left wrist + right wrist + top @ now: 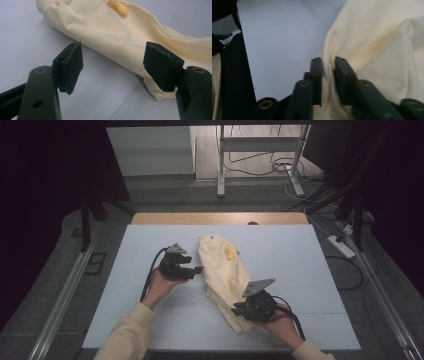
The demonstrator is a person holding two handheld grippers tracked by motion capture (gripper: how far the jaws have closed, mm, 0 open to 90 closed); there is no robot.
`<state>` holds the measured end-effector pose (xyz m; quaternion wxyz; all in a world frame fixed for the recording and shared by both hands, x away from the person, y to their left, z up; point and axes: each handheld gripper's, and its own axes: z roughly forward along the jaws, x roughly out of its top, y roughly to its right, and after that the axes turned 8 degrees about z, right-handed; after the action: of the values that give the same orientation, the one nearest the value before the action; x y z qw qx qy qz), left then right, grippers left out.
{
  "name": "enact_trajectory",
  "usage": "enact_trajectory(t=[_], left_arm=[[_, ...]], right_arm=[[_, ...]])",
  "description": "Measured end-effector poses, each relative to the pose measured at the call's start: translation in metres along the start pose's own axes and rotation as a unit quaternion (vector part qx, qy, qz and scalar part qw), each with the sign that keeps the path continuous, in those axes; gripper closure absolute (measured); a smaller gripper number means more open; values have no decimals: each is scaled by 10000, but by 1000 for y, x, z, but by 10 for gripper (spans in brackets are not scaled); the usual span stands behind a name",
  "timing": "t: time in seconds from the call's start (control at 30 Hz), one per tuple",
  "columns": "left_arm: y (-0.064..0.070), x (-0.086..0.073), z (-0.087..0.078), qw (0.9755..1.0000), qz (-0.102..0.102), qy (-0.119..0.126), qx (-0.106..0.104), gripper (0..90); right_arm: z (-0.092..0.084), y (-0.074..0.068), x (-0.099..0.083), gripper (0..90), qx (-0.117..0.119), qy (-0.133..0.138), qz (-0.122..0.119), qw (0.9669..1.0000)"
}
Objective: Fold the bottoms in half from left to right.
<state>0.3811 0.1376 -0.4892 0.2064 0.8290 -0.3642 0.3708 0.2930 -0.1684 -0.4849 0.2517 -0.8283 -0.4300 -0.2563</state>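
My left claw [199, 269] is spread wide with nothing in it. It sits just beside the left edge of the cloth [225, 275]. The pale yellow cloth lies bunched up in the middle of the white table [300, 255], with a little orange mark near its far end. My right claw [328, 65] pinches a fold of the cloth at its near end. The fold is squeezed between the two black pads [342, 67].
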Motion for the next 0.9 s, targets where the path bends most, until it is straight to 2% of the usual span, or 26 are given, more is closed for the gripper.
enact_trajectory(t=[0.07,0.2,0.27,0.37,0.43,0.5,0.57,0.67,0.7,0.77,0.9], left_arm=[[0,0,0,10000,-3,3,-5,315],[-1,0,-1,10000,3,5,-5,314],[-1,0,-1,10000,1,7,-3,314],[0,0,-1,10000,-12,13,-1,313],[0,0,-1,10000,-2,7,1,313],[0,0,0,10000,-2,6,-2,313],[0,0,0,10000,10,-6,-1,312],[0,0,0,10000,8,3,-8,312],[0,0,0,10000,9,9,-8,312],[0,0,0,10000,6,7,-9,312],[0,0,-1,10000,5,23,-10,312]], right_arm=[[-5,1,1,644,-17,101,3,9999],[-20,7,5,560,-257,426,79,9987],[-27,12,6,528,-492,532,111,9973],[-31,22,6,498,-931,624,199,9935],[-28,32,7,501,-1025,579,350,9924],[-23,39,10,543,-941,495,460,9933],[-16,42,13,636,-945,323,461,9939],[-7,42,14,815,-935,7,352,9950],[-7,41,14,850,-1036,-83,285,9942],[-12,41,13,865,-1147,-94,290,9929],[-27,46,7,866,-1294,64,502,9903]])
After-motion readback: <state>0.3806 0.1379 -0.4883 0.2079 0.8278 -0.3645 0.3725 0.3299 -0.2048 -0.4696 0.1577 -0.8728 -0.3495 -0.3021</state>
